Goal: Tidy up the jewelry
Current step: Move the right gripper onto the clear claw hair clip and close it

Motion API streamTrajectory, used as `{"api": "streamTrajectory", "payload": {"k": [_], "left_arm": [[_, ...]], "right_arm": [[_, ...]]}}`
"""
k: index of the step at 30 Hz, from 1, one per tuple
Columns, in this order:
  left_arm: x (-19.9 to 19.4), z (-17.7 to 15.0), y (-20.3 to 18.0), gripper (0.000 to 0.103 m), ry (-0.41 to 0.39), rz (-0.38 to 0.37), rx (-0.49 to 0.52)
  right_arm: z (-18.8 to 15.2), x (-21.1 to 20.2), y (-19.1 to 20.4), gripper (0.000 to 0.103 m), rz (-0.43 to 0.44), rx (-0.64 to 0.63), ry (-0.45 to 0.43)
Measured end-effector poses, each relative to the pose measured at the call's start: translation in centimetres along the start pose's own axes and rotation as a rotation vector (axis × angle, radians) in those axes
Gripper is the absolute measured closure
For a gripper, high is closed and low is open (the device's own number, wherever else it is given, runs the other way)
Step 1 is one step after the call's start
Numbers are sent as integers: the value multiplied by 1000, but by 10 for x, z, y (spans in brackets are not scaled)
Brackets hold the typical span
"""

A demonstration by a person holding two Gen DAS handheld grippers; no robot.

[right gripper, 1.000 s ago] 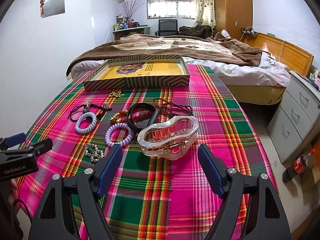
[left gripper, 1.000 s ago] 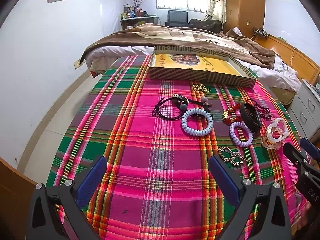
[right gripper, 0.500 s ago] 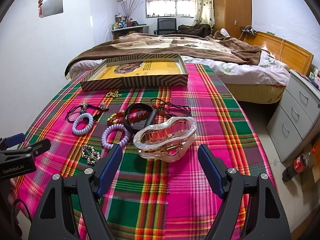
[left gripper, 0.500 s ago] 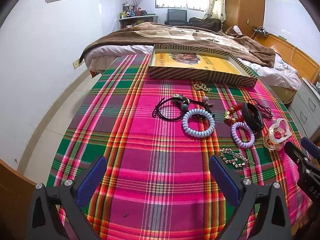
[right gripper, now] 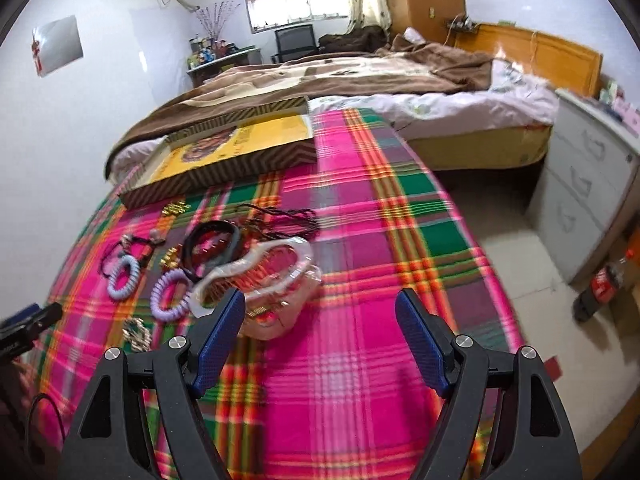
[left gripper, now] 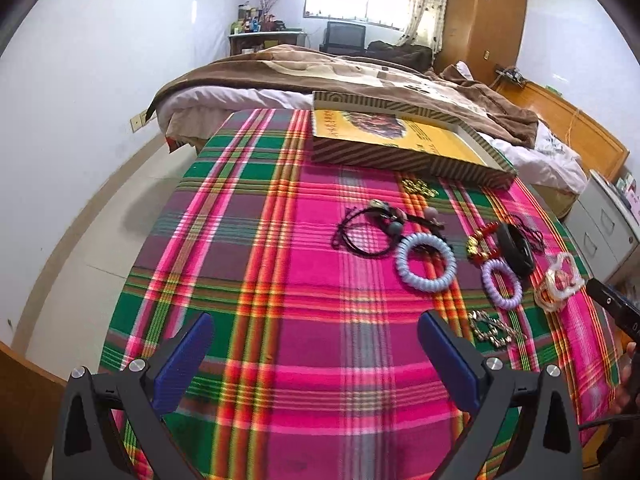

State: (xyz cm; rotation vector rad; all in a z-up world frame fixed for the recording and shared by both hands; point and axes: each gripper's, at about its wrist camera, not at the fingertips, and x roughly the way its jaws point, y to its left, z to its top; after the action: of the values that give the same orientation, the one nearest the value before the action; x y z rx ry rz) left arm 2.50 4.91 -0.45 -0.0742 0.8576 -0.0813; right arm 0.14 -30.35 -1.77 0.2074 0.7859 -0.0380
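Swinging rightward, the right tool [right gripper: 320,344] now has the clear hair claw [right gripper: 260,280] at eleven o'clock. Both tools gape empty, the left tool [left gripper: 316,360] too. Next, I'd guess: recentre on the claw and grip.

Both tools share one build. The left gripper [left gripper: 316,354] has matte black plastic arms with triangular cut-outs, round silver screws at the joints, and fingers faced with textured blue pads [left gripper: 182,362]. The right gripper [right gripper: 320,338] matches it: black arms, silver screws, ribbed blue pads [right gripper: 420,344].
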Motion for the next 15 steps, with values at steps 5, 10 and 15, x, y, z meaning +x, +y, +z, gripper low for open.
{"api": "streamTrajectory", "payload": {"k": [5,10,15], "left_arm": [[4,7,13,0,12,-43,-64],[9,7,15,0,25,-52,-62],[13,7,14,0,35,-60,-70]], "right_arm": [[6,19,6,25,66,36,60],[6,37,13,26,81,52,110],[7,42,12,42,102,86,109]]}}
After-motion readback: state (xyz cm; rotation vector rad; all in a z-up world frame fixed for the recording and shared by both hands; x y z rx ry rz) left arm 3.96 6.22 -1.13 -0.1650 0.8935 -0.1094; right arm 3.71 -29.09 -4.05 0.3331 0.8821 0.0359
